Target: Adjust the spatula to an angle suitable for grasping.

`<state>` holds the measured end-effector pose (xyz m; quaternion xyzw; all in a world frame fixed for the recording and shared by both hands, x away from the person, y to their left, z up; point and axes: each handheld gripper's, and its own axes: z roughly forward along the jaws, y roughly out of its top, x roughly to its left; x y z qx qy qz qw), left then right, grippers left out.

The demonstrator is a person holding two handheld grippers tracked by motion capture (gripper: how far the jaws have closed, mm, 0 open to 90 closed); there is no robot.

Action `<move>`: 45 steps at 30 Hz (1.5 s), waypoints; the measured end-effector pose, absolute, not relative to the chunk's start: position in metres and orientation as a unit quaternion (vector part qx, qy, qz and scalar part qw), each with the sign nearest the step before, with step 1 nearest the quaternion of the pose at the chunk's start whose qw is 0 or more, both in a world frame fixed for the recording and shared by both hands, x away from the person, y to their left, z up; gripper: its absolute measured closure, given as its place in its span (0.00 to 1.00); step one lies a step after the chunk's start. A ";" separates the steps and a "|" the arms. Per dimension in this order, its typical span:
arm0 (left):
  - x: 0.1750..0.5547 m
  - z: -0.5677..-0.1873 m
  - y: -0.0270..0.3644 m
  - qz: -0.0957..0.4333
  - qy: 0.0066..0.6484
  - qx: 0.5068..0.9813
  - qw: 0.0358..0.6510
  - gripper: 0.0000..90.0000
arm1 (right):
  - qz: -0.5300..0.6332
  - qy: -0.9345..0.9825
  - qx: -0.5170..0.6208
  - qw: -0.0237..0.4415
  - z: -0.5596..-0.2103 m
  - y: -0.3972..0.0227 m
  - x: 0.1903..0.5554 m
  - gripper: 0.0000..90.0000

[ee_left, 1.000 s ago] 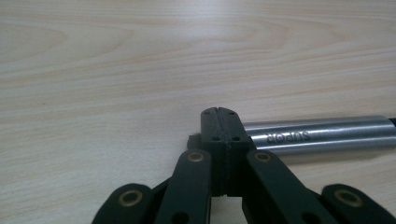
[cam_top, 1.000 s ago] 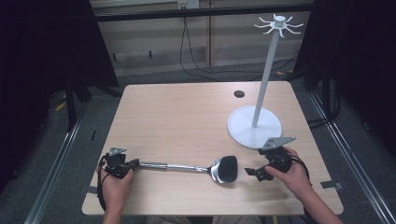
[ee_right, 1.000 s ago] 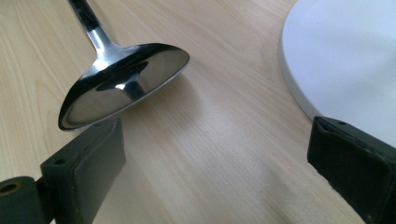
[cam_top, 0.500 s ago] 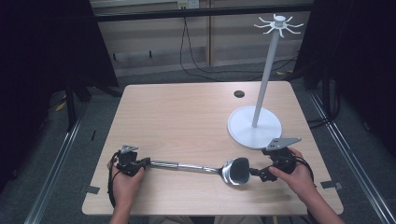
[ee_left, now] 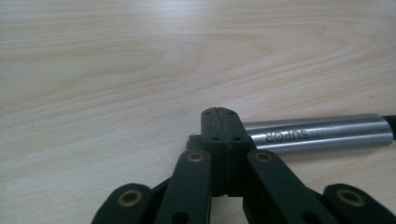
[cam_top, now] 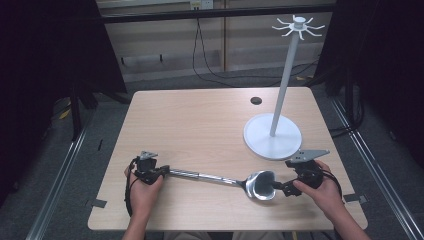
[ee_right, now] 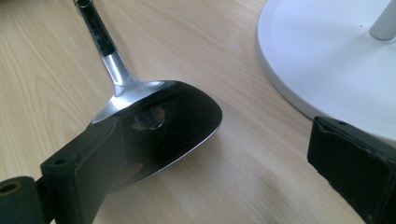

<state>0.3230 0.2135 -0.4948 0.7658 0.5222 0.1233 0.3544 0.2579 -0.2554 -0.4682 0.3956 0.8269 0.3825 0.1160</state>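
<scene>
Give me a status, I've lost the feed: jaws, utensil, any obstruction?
Left gripper shut on spatula handle end. Right gripper open, jaws at the blade, not clamped. Spatula flat on table. White stand close beside right gripper.

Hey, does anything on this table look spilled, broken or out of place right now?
Nothing spilled or broken. The one oddity: the spatula lies flat on the table rather than hanging from the hook stand, its handle end pinched by the left gripper while the right gripper sits open at its blade.

Spatula (cam_top: pixel 225 179) on table (cam_top: pixel 200 120) front edge, stand (cam_top: pixel 273 136) behind-right, hole (cam_top: pixel 256 100) at back.
</scene>
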 end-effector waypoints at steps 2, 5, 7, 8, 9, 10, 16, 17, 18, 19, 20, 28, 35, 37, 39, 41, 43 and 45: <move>0.325 -0.495 0.211 0.125 0.519 0.769 0.353 1.00 | 0.383 0.826 0.395 0.118 -0.468 -0.257 0.257 0.04; 0.329 -0.495 0.207 0.124 0.515 0.771 0.353 1.00 | 0.382 0.825 0.399 0.121 -0.468 -0.261 0.254 0.04; 0.331 -0.495 0.203 0.123 0.513 0.772 0.356 1.00 | 0.384 0.823 0.401 0.120 -0.467 -0.263 0.252 0.04; 0.332 -0.495 0.202 0.122 0.513 0.772 0.356 1.00 | 0.381 0.823 0.403 0.125 -0.466 -0.264 0.250 0.04; 0.334 -0.495 0.200 0.124 0.512 0.772 0.355 1.00 | 0.381 0.823 0.403 0.125 -0.466 -0.264 0.250 0.04; 0.336 -0.495 0.198 0.122 0.510 0.773 0.357 1.00 | 0.382 0.822 0.403 0.127 -0.465 -0.265 0.247 0.04; 0.344 -0.496 0.189 0.119 0.504 0.776 0.361 1.00 | 0.378 0.821 0.407 0.133 -0.462 -0.269 0.241 0.04; 0.346 -0.496 0.187 0.119 0.504 0.775 0.362 1.00 | 0.378 0.820 0.409 0.134 -0.462 -0.270 0.240 0.04; 0.347 -0.496 0.186 0.117 0.503 0.776 0.362 1.00 | 0.378 0.820 0.409 0.134 -0.462 -0.270 0.240 0.04; 0.348 -0.497 0.184 0.120 0.501 0.777 0.362 1.00 | 0.377 0.820 0.408 0.135 -0.462 -0.270 0.240 0.04; 0.349 -0.496 0.182 0.118 0.501 0.778 0.362 1.00 | 0.376 0.820 0.410 0.135 -0.462 -0.271 0.239 0.04; 0.359 -0.498 0.170 0.124 0.492 0.780 0.366 0.99 | 0.372 0.818 0.415 0.139 -0.462 -0.273 0.233 0.04; 0.364 -0.498 0.160 0.126 0.489 0.780 0.370 0.99 | 0.371 0.818 0.417 0.142 -0.460 -0.273 0.230 0.04; 0.366 -0.498 0.158 0.128 0.485 0.782 0.369 0.99 | 0.371 0.817 0.417 0.143 -0.459 -0.274 0.230 0.04; 0.367 -0.499 0.155 0.126 0.484 0.783 0.371 0.99 | 0.371 0.816 0.420 0.144 -0.457 -0.274 0.229 0.04; 0.368 -0.499 0.154 0.128 0.483 0.782 0.372 0.98 | 0.370 0.816 0.421 0.144 -0.456 -0.274 0.229 0.04; 0.369 -0.499 0.153 0.127 0.482 0.782 0.373 0.98 | 0.367 0.819 0.416 0.146 -0.456 -0.271 0.230 0.04; 0.369 -0.499 0.153 0.127 0.484 0.782 0.372 0.97 | 0.365 0.822 0.413 0.143 -0.456 -0.267 0.230 0.04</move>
